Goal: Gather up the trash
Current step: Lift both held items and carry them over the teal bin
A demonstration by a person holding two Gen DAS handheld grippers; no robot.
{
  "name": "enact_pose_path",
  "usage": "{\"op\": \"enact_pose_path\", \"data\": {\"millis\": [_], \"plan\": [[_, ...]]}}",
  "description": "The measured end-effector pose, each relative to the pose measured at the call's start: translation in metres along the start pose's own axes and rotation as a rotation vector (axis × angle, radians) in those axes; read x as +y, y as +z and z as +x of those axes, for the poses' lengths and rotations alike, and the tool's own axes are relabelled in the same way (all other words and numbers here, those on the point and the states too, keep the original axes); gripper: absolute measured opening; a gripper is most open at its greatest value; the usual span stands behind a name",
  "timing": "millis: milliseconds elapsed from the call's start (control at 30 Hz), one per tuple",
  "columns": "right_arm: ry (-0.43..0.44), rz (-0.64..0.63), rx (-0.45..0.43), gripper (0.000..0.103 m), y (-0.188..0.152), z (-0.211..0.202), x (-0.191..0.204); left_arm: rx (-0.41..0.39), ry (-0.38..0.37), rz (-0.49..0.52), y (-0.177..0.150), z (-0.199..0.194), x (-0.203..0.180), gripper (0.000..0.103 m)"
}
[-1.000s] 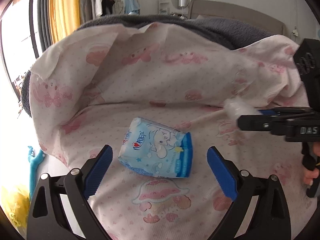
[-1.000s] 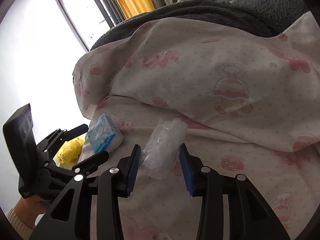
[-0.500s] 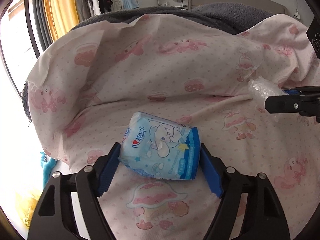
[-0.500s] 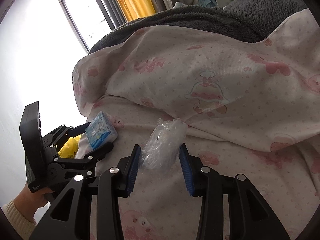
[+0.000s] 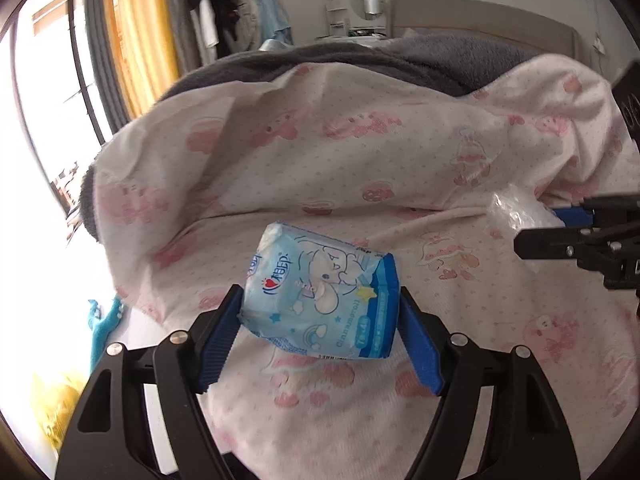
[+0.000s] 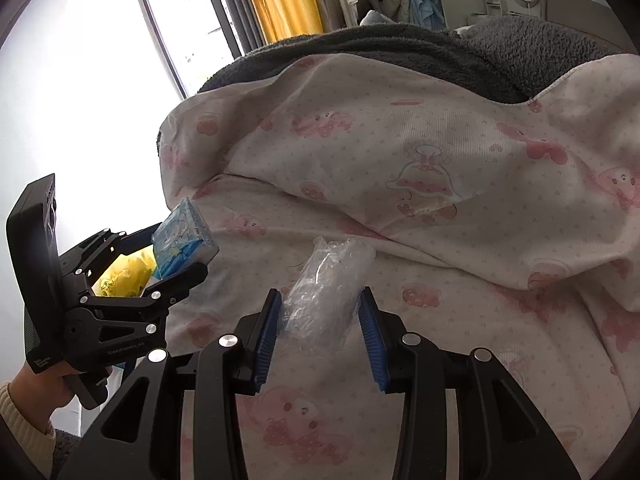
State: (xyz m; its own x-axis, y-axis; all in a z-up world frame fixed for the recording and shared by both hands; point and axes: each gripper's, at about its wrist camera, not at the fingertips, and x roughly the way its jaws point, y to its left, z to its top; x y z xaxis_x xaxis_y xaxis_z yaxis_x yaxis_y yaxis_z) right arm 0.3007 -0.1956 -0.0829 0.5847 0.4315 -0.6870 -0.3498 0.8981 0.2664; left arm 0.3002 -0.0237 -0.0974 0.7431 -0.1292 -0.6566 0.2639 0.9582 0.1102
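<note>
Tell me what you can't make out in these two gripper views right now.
- Left wrist view: the underside of the blue tissue pack, hidden by the pack itself between the left gripper jaws.
- Left wrist view: the right gripper, cut off by the right edge.
- Right wrist view: whatever is inside the crumpled clear plastic.
- Both views: the yellow bag, half hidden; contents unreadable.

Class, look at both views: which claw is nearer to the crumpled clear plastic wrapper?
Right. The right claw grips the clear plastic wrapper between its pads; the left claw is off to the side, shut on the blue tissue pack.
</note>
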Motion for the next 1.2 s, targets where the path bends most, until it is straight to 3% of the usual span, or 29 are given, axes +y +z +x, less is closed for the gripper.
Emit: {"op": "enact_pose_path", "data": {"millis": [233,600,967,1200], "plan": [[0.006,0.035,-0.015,0.040,-0.005,-0.018,0.009,-0.036,0.000,-0.149,-0.007,-0.035,0.008,0.077],[0.002,-0.046,-0.040,0.040,-0.025,-0.052,0.035,-0.019,0.067,-0.238,-0.044,-0.070,0.021,0.076],[0.052,-0.049,-0.071,0.040,-0.044,-0.080,0.065,0.062,0.139,-0.394,-0.097,-0.094,0.048,0.076],[0.071,-0.089,-0.070,0.040,-0.056,-0.086,0.098,0.109,0.168,-0.438,-0.127,-0.103,0.065,0.076]]}}
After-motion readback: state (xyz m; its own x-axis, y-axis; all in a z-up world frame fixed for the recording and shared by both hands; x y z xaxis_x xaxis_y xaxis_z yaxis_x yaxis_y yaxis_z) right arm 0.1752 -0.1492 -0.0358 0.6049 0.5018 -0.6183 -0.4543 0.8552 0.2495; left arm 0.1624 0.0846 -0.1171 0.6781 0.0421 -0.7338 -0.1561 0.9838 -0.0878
